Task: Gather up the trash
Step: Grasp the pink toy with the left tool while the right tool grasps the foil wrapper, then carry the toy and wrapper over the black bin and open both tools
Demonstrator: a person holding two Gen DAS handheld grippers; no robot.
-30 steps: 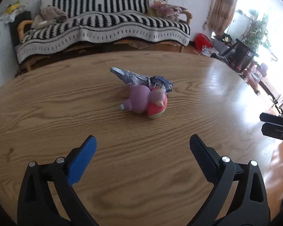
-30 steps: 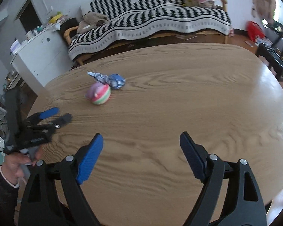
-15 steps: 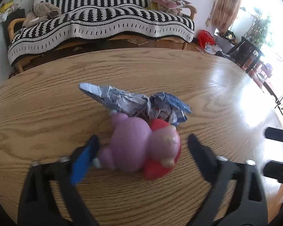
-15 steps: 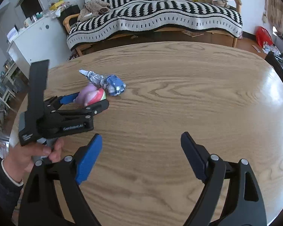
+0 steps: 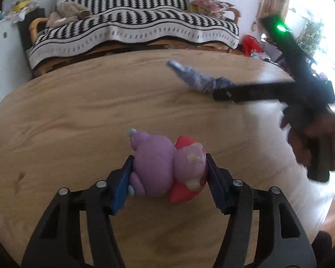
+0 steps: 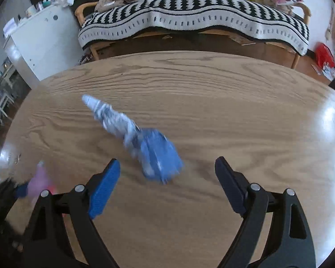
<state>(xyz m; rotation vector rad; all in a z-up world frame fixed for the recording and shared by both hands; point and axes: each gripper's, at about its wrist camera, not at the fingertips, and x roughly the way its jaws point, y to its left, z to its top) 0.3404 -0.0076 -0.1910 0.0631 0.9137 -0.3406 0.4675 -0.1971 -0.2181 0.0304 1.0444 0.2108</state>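
Left hand-held gripper [image 5: 168, 176] advanced, closing, pinching rounded purple-red toy [image 5: 167, 167]; right hand-held gripper [image 6: 167, 174] spread near crumpled foil wrapper [image 6: 134, 138].

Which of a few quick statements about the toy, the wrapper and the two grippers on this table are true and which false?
1. The purple and red toy sits between the left gripper's closing jaws. True.
2. The crumpled blue wrapper is clamped in the right gripper. False: it lies on the wooden table, ahead of open jaws.
3. The toy lies on top of the wrapper. False: they lie apart.
4. A striped blanket covers the sofa behind the table. True.
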